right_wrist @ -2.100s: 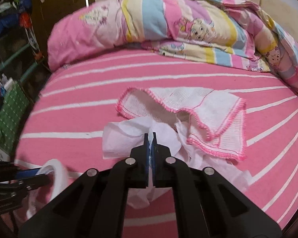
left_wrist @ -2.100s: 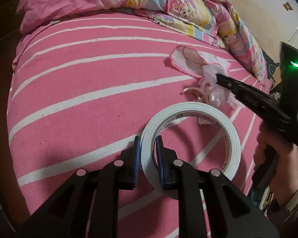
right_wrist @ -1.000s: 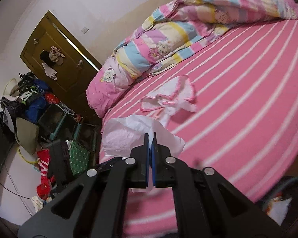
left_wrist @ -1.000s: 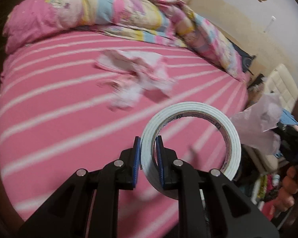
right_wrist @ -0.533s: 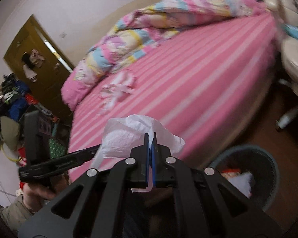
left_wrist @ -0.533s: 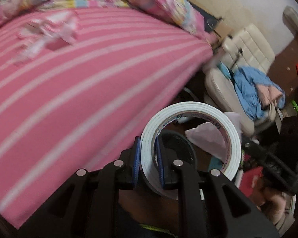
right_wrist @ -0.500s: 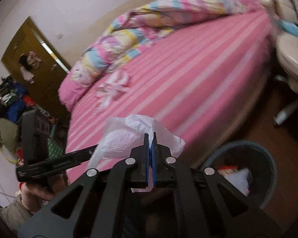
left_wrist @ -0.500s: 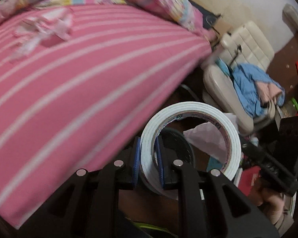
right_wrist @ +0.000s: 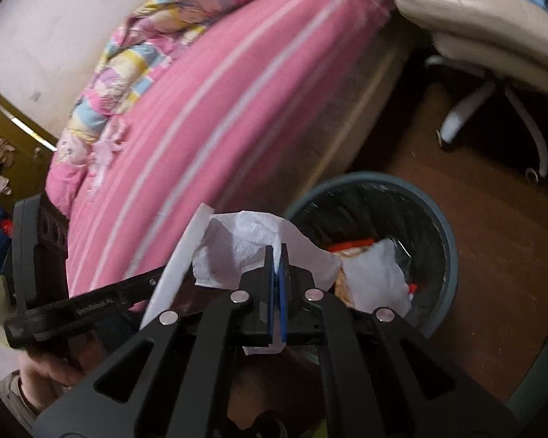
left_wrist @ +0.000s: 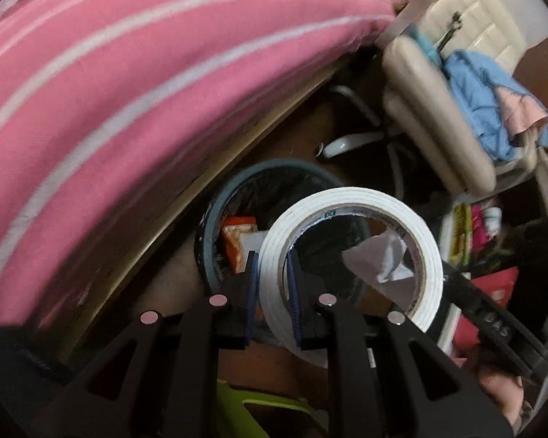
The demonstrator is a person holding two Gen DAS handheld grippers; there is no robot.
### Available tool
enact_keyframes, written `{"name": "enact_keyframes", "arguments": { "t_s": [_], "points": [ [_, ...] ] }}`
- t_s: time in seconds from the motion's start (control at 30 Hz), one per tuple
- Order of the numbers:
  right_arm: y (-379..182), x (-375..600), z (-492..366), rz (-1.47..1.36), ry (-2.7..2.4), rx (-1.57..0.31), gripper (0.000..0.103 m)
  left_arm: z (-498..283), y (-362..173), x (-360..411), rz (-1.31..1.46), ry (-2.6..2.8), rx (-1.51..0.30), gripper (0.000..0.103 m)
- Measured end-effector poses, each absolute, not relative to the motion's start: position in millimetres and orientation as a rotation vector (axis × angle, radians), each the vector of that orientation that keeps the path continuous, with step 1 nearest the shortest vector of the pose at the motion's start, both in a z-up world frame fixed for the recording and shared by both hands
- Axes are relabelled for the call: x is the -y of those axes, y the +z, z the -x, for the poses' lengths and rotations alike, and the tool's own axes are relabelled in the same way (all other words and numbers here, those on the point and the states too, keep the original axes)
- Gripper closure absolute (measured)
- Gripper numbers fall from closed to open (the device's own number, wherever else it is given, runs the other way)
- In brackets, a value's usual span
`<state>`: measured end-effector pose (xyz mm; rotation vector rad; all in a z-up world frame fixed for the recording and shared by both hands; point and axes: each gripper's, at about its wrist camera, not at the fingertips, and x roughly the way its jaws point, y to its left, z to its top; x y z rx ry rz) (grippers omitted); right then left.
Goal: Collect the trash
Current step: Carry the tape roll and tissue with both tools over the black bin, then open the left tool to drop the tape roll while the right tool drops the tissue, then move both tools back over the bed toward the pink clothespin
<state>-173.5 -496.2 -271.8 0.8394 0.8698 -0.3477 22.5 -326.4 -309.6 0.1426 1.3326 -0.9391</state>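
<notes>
Your left hand-held gripper (left_wrist: pixel 272 284) is clamped across the wall of a white roll of tape (left_wrist: pixel 350 255), one blue pad outside the ring and one inside it, with the roll standing on edge in front of the fingers. Through and around the ring you look down into a round bin (left_wrist: pixel 215 200) with a dark liner, standing on the brown floor (right_wrist: pixel 493 237) just beside the edge of the pink striped bed (left_wrist: pixel 128 73); an orange packet (left_wrist: pixel 237 233) lies inside it. Your right hand-held gripper (right_wrist: pixel 277 255) is pinched fully shut on a crumpled white tissue (right_wrist: pixel 244 244), which billows out above and to both sides of the blue pads and pokes out below them. From the right wrist view the tissue hangs beside the bin's near rim, and the bin (right_wrist: pixel 445 255) already holds a white sheet of paper (right_wrist: pixel 376 277) and some orange scraps. In that same view the left tool (right_wrist: pixel 91 303) comes in from the left with the tape (right_wrist: pixel 179 255) seen edge-on, close to the tissue. A cream office chair (left_wrist: pixel 438 109) draped with blue clothing (left_wrist: pixel 478 95) stands past the bin, and a patterned quilt (right_wrist: pixel 135 58) is bunched at the far end of the bed.
</notes>
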Motion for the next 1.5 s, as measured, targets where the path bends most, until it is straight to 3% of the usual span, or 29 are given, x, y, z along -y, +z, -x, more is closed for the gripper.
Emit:
{"name": "enact_keyframes", "arguments": {
  "t_s": [0.63, 0.77, 0.83, 0.9, 0.97, 1.0, 1.27, 1.4, 1.5],
  "points": [
    [-340.5, 506.8, 169.9, -0.904, -0.454, -0.991, 0.097, -27.4, -382.6, 375.4, -0.292, -0.962, -1.398, 0.087],
    [-345.8, 507.6, 175.5, -0.915, -0.486, -0.992, 0.066, -25.9, -391.3, 382.2, -0.305, -0.969, -1.417, 0.087],
    [-346.1, 507.8, 178.5, -0.918, -0.497, -0.990, 0.060, -25.7, -391.6, 382.7, -0.310, -0.975, -1.413, 0.085],
    [-345.7, 509.5, 183.3, -0.921, -0.514, -0.982, 0.047, -23.8, -393.1, 386.0, -0.311, -0.988, -1.416, 0.085],
    [-344.0, 510.9, 187.6, -0.938, -0.527, -0.966, 0.037, -23.1, -393.7, 387.7, -0.319, -0.991, -1.419, 0.074],
    [-343.3, 512.1, 190.0, -0.948, -0.534, -0.957, 0.032, -22.6, -393.3, 388.2, -0.325, -0.987, -1.412, 0.061],
    [-332.9, 513.8, 194.2, -0.962, -0.550, -0.927, 0.027, -27.8, -383.1, 382.6, -0.277, -0.987, -1.386, 0.050],
    [-322.8, 510.8, 190.4, -0.958, -0.539, -0.901, 0.018, -32.9, -368.8, 375.2, -0.227, -0.958, -1.361, 0.023],
    [-312.6, 507.7, 185.6, -0.959, -0.523, -0.881, 0.014, -33.5, -356.5, 371.1, -0.208, -0.943, -1.349, 0.018]
  ]
}}
